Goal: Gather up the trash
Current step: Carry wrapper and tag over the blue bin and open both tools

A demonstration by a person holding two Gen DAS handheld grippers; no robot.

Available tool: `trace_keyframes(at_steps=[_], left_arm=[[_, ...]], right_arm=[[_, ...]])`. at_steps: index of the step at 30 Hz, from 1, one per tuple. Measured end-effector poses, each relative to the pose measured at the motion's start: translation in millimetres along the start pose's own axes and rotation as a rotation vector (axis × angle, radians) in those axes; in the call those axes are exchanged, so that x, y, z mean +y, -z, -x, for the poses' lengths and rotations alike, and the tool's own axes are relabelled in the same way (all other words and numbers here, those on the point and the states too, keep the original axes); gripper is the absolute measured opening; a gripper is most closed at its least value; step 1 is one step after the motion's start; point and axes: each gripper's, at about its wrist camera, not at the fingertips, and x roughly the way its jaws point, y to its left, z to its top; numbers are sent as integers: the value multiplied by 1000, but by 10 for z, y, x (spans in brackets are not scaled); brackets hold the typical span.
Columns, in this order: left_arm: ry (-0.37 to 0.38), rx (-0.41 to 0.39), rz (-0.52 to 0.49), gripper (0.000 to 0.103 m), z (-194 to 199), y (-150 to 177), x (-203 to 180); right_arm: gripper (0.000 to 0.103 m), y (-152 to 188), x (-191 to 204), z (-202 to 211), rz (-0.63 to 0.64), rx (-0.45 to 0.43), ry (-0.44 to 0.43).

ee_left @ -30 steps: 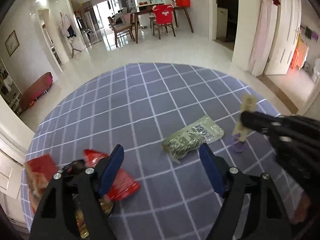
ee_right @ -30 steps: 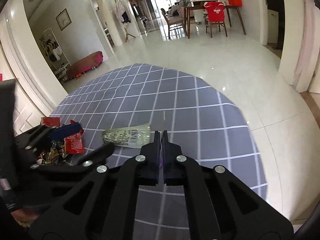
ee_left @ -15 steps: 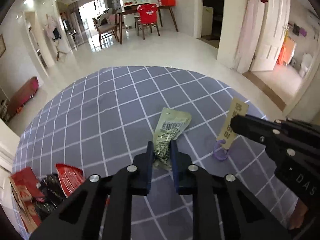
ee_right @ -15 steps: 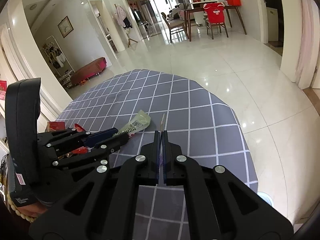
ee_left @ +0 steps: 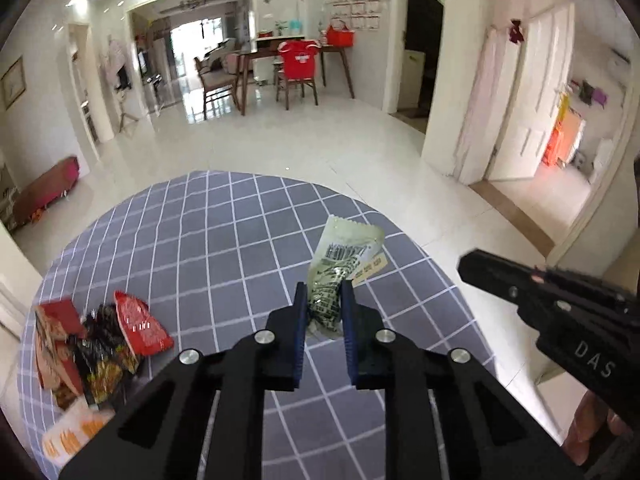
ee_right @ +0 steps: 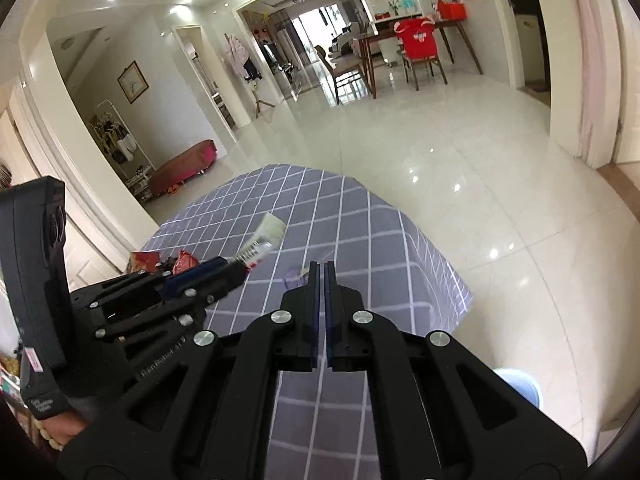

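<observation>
Now left hand-held gripper (ee_left: pixel 324 300) pinching green wrapper (ee_left: pixel 340 264); right hand-held gripper (ee_right: pixel 319 270) pressed together on thin tag (ee_left: pixel 370 268).

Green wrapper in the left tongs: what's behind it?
A yellowish label strip pokes out behind the green wrapper held by the left tongs, above the checked cloth. The rest of the strip is covered.
</observation>
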Motion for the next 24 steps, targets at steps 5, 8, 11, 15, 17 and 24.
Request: trace_keyframes(at_steps=[5,8,11,15,17,24], left_arm=[[-36,1,27,16,84,82,46],[-57,7,48,16,84,135,147],[-75,9,67,16,36,132,272],[-94,20,95,16,-81,104,473],[-102,24,96,16,-130,82,522],[-102,29,108,16,-254,21,624]], right_arm=[[25,61,-18,-48,-10,15,46],[58,80,-29,-174,-34,12,50],[56,67,4,-418,-59,52,33],[49,16,50,-719,-73,83,21],[42,2,65,-844,-82,93,19],[1,-60,89,-1111,-89,119,-33]])
